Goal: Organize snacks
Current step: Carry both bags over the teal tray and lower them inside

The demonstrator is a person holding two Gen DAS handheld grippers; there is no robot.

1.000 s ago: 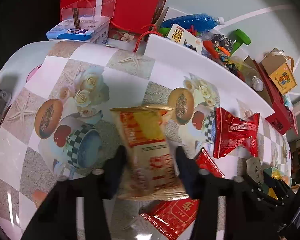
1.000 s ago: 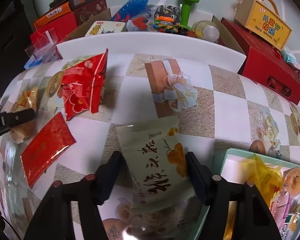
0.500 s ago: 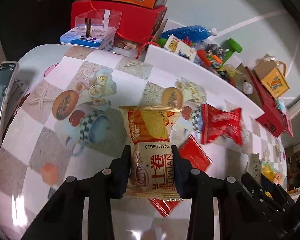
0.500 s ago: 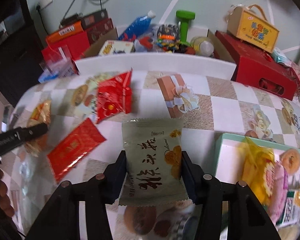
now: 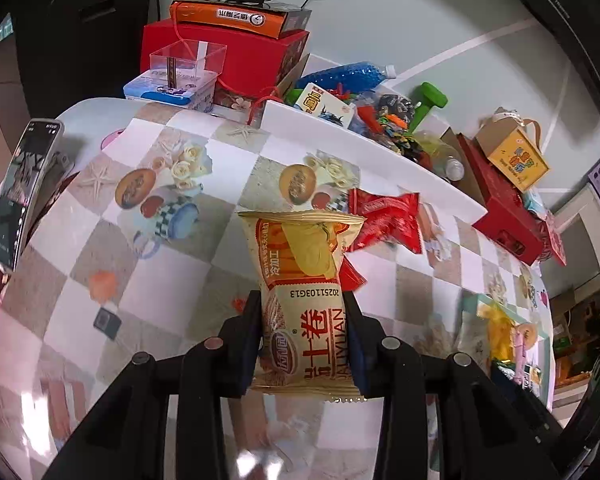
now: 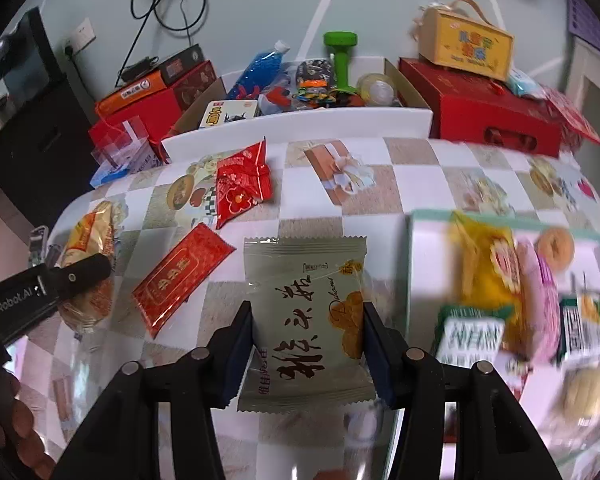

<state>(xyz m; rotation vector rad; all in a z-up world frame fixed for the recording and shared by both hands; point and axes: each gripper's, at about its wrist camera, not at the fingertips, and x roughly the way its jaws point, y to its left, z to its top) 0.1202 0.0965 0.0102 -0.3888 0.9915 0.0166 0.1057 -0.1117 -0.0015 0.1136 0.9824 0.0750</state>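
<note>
Open tablecloth [image 5: 172,280] at left (red packets [image 6: 180,276] crowd the middle).

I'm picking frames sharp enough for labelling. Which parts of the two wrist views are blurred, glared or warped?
Right wrist view: the teal-rimmed tray of snacks is motion-smeared, while the pale green snack packet in the right gripper stays sharp. Left wrist view: mostly crisp, with white glare on the glossy checked tablecloth near the bottom. Both views: fisheye bending curves the table edges.

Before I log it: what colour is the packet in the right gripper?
Pale green packet; right wrist view.
</note>
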